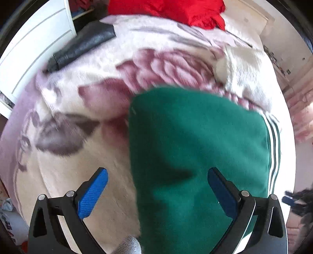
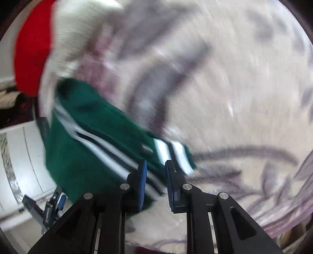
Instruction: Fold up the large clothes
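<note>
The right gripper (image 2: 155,175) has its blue pads (image 2: 142,185) close together, pinching a striped edge of the green garment (image 2: 93,140). The left gripper (image 1: 157,187) is spread wide and holds nothing; the same green garment (image 1: 195,146) lies partly between its fingers (image 1: 92,195) on the floral blanket (image 1: 78,117). It already looks folded into a compact shape, so I judge the folding is well advanced. A red cloth (image 1: 176,9) and a white garment (image 1: 240,64) lie farther away, perhaps still to fold.

Home bedroom: bed w/ floral blanket (image 1: 82,109), white wardrobe (image 1: 33,52).
</note>
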The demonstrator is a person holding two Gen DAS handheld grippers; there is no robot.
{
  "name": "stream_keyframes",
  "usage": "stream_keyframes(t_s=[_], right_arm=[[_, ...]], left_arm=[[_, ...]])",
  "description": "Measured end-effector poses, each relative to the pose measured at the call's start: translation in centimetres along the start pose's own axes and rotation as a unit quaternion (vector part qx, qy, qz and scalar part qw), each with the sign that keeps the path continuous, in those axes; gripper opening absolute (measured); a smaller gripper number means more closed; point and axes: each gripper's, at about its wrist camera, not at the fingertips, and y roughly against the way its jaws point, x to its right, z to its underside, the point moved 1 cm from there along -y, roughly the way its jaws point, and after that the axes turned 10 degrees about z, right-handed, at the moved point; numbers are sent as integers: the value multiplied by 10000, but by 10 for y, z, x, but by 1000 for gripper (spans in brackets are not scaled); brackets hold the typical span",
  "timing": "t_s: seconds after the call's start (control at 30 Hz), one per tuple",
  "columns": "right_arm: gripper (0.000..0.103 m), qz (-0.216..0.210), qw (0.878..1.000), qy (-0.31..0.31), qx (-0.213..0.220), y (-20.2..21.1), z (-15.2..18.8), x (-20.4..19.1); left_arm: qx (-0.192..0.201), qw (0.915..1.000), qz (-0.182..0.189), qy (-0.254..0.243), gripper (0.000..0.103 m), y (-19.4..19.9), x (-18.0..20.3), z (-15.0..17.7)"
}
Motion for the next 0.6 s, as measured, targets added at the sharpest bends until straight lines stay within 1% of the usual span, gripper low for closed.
stream_keyframes(t_s=[0.03,0.07,0.13,0.17,0.23,0.27,0.3,0.33,0.37,0.4,0.43,0.47,0.5,0.57,0.6], right_arm=[[62,-56,9997,143,182,13,-6,-12],[82,-191,9989,291,321,24,-13,-26],[83,-519,9955,651,449,32,-37,-60],[83,-569,9934,902,423,26,-52,-82],[83,-548,9897,1281,340,8,-81,-115],[83,-559,9882,1418,164,-9,-97,-132],[83,-528,9880,1451,-31,-28,-108,-143],[83,-576,9871,1465,-287,-45,-117,-155],[76,-714,9848,1472,-592,-65,-127,-166],[31,-740,9834,1513,-677,-74,-130,-174],[4,-729,9811,1669,-654,-81,-131,-181],[3,-523,9796,1839,-625,-87,-133,-191],[3,-487,9805,1853,-441,-84,-137,-198],[3,-448,9821,1826,89,-59,-143,-204],[3,-424,9831,1767,219,-55,-151,-205]], left_arm=[[30,10000,-39,55,103,0,-5,-9],[45,9998,-78,159,103,-1,-12,-18],[62,9990,-89,424,103,-9,-26,-33],[-69,9978,78,653,103,-23,-37,-44],[-422,9922,580,1023,101,-47,-51,-54],[-536,9861,941,1256,96,-61,-58,-59],[-533,9823,1139,1387,77,-71,-61,-63],[-543,9803,1275,1404,53,-73,-60,-65],[-551,9810,1245,1382,52,-78,-57,-68],[-513,9821,1243,1322,43,-78,-53,-68],[-480,9819,1317,1274,39,-79,-50,-69],[-450,9808,1384,1296,39,-78,-51,-69],[-445,9774,1504,1421,39,-78,-55,-68],[-468,9647,1841,1825,39,-84,-69,-68],[-494,9595,1946,1977,39,-88,-75,-69]])
